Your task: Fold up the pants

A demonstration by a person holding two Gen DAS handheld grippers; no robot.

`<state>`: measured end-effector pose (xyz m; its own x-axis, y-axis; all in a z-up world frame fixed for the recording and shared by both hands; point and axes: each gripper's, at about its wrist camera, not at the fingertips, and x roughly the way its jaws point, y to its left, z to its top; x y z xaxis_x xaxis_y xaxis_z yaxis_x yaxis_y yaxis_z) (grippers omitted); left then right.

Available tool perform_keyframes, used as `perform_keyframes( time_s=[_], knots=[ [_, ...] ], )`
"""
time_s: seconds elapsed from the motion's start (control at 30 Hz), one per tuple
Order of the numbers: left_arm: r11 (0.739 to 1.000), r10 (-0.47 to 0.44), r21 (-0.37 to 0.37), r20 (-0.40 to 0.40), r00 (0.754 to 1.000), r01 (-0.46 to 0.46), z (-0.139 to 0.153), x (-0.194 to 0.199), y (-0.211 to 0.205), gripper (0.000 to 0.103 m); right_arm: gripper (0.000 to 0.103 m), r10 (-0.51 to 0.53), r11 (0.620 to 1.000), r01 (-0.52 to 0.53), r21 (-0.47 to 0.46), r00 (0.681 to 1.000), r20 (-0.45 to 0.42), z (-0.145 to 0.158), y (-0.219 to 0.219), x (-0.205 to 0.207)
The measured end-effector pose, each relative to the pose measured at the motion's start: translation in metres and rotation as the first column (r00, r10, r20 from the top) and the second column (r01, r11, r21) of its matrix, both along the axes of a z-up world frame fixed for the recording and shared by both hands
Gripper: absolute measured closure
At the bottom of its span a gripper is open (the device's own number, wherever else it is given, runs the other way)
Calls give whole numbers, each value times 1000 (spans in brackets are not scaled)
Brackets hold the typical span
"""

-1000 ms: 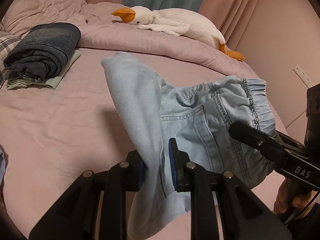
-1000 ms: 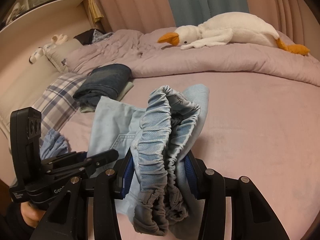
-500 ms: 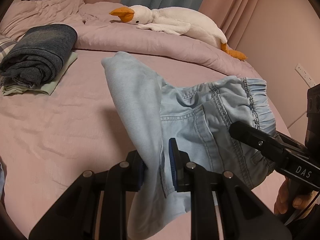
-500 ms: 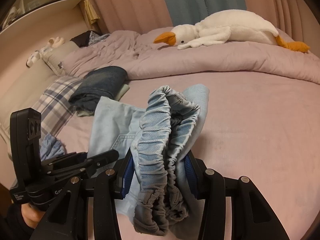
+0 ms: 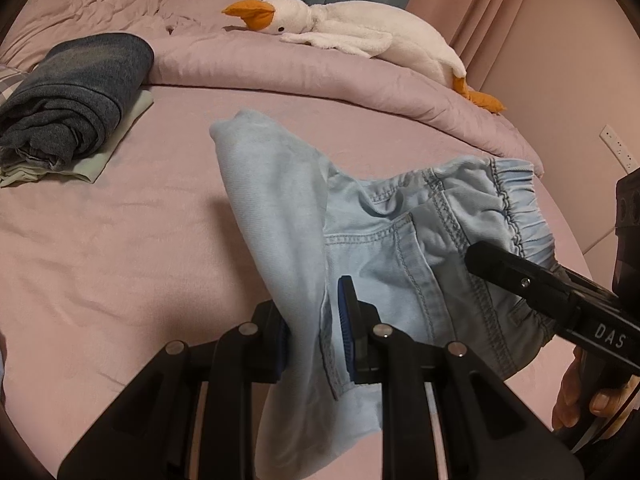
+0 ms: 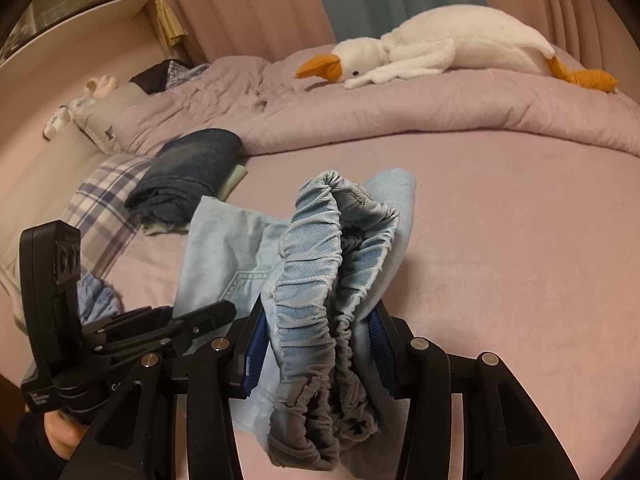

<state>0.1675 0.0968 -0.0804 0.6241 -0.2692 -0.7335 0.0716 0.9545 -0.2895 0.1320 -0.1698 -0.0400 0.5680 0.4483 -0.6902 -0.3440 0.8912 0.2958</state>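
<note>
Pink bedsheet fills most of both views, with a rumpled pink duvet banked along its far side and curtains behind. On the duvet lies a white plush goose with an orange beak, at about 12 o'clock in the left wrist view. A stack of folded dark clothes sits on the sheet at 10 o'clock, beside a plaid pillow.

Light blue pants hang in the air above the sheet, gripped at both ends. The left gripper is closed almost fully, its blue pads pinching a thin fold of the leg fabric, which rises to 12 o'clock and also droops below the jaws. The right gripper stands wider, its jaws clamped on the thick bunched elastic waistband, which bulges up between the fingers and hangs down past them. In the left wrist view the right gripper enters from 3 o'clock, touching the waistband; in the right wrist view the left gripper appears at 8 o'clock, against the leg cloth.
</note>
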Motion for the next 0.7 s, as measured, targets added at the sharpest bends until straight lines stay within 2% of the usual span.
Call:
perform_keyframes(
  time_s=[0.4, 0.7],
  knots=[
    [999, 19, 32, -18, 1000, -19, -13, 13, 8, 83, 55, -63, 998, 65, 26, 995, -83, -22, -11, 16],
    [999, 26, 46, -27, 999, -25, -19, 15, 10, 83, 55, -81, 996, 85, 31, 991, -110, -29, -18, 22]
  ],
)
